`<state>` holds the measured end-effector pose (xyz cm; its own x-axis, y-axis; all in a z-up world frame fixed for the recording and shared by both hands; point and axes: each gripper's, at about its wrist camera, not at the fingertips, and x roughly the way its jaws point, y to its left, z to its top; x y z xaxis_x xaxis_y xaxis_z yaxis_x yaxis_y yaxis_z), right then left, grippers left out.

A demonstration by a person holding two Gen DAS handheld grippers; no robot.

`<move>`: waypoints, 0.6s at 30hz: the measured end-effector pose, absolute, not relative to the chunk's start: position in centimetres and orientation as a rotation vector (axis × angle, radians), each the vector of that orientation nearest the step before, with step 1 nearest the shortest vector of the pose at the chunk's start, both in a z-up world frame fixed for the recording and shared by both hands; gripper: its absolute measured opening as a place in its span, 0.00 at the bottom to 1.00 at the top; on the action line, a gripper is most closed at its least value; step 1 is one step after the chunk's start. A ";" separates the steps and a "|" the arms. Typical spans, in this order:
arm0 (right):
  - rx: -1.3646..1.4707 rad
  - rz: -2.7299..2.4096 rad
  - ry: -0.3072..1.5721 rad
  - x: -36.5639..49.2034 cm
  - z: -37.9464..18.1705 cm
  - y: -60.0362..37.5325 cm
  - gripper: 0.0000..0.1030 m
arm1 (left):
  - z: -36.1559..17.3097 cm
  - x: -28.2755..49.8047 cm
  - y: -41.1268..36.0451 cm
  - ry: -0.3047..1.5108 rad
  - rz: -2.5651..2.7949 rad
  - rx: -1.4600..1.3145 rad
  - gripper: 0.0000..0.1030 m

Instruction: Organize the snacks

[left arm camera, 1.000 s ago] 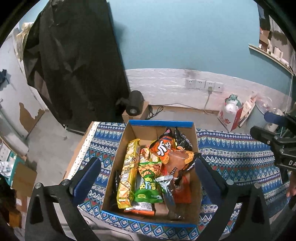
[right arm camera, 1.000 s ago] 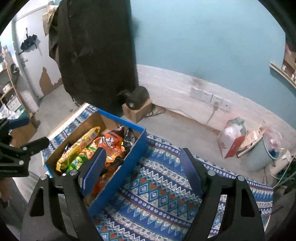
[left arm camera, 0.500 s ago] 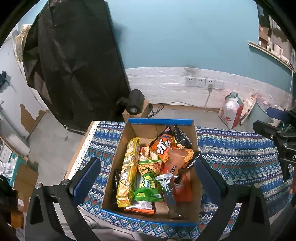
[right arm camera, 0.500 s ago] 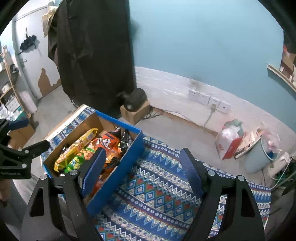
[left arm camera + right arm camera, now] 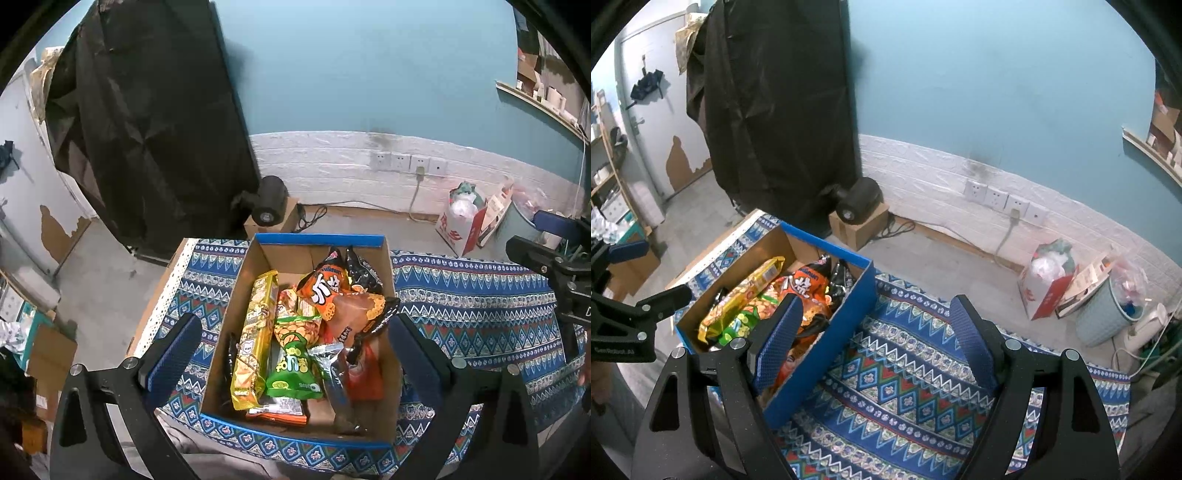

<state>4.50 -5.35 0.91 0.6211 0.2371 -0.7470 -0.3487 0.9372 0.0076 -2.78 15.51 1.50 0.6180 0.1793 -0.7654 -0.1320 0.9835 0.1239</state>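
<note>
Here, both grippers, left (image 5: 293, 354) and right (image 5: 875, 341), hover spread wide and empty above the snack box (image 5: 321, 240).
We judge the yellow packet (image 5: 255, 339) along its left wall light, crinkly, crushable; grip it mid-length.

The right gripper (image 5: 875, 343) has drawn back and up from the snack box (image 5: 827, 343), so more of the patterned cloth (image 5: 905, 398) shows beneath it. In the left view it has slid toward the cloth's right edge.
</note>
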 end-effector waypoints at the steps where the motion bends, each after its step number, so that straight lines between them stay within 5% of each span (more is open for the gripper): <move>1: -0.144 0.338 0.836 4.5 0.9 -5.4 0.78 | 1.4 -2.7 15.5 0.890 0.180 0.058 0.99; 18: -0.154 0.336 0.827 4.5 1.5 -5.4 0.78 | 1.4 -2.7 15.3 0.893 0.181 0.062 0.99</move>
